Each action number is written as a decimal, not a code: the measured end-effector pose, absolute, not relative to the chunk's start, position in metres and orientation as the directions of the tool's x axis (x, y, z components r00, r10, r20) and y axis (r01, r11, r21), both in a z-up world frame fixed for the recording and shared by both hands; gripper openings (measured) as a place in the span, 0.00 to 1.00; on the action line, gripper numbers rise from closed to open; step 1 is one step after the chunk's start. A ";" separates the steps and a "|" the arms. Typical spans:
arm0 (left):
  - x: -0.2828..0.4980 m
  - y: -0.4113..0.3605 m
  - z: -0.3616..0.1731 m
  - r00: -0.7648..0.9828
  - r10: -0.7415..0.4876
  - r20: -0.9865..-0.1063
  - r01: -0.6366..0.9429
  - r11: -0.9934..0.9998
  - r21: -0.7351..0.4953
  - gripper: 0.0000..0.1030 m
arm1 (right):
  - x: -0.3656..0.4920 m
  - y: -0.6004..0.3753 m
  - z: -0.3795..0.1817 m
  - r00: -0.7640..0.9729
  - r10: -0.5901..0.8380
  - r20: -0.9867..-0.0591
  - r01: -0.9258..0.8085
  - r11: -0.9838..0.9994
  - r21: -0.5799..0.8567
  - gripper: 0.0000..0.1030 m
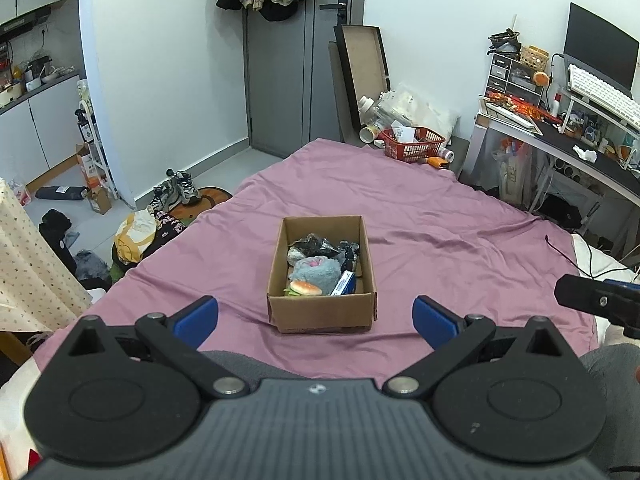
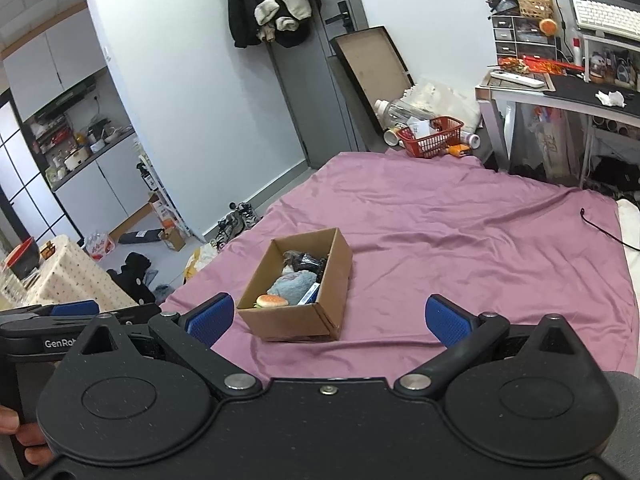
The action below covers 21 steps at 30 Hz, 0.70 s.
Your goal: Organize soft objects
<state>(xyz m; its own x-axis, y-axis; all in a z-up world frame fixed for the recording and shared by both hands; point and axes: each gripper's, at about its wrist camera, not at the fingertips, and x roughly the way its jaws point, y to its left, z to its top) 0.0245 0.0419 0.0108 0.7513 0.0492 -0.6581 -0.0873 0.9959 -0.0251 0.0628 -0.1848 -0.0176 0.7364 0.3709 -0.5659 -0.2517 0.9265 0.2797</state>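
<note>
An open cardboard box [image 1: 320, 314] stands on the purple bedsheet [image 1: 420, 208]; it also shows in the right wrist view [image 2: 288, 318]. Inside lie a burger toy [image 1: 306, 288], a grey-blue plush [image 1: 320, 272], a blue-white packet [image 1: 344, 283] and black crinkled items [image 1: 316, 244]. The burger toy [image 2: 272, 301] and plush [image 2: 292, 282] show in the right wrist view too. My left gripper [image 1: 316, 318] is open and empty, just short of the box. My right gripper [image 2: 328, 320] is open and empty, near the box's right front corner.
A red basket [image 1: 412, 142] and bottles sit at the bed's far edge. A desk [image 1: 580, 148] with keyboard and monitor stands right. Shoes [image 1: 176, 192], bags and clothes litter the floor left. A black cable [image 1: 560, 250] lies on the sheet's right side.
</note>
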 end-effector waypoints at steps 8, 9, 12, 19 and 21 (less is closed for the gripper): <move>0.019 0.044 0.011 0.753 0.058 -0.656 -0.094 0.995 -0.020 1.00 | 0.058 -0.181 -0.013 0.746 0.361 -0.560 -0.260 0.932 0.254 1.00; 0.019 0.044 0.011 0.752 0.053 -0.657 -0.092 0.995 -0.025 1.00 | 0.058 -0.181 -0.013 0.746 0.357 -0.561 -0.257 0.933 0.252 1.00; 0.017 0.046 0.012 0.756 0.054 -0.653 -0.088 0.996 -0.020 1.00 | 0.058 -0.180 -0.013 0.746 0.348 -0.568 -0.253 0.937 0.241 1.00; 0.017 0.047 0.017 0.761 0.049 -0.647 -0.086 0.996 -0.025 1.00 | 0.057 -0.182 -0.012 0.742 0.355 -0.569 -0.258 0.934 0.247 1.00; 0.017 0.047 0.016 0.761 0.048 -0.647 -0.085 0.996 -0.026 1.00 | 0.056 -0.182 -0.011 0.741 0.360 -0.567 -0.261 0.932 0.250 1.00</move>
<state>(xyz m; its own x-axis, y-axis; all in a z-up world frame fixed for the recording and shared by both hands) 0.0166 0.0472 0.0164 0.7608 0.0476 -0.6473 -0.0847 0.9961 -0.0262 0.0565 -0.1822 -0.0115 0.7408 0.3601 -0.5670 -0.2615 0.9322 0.2504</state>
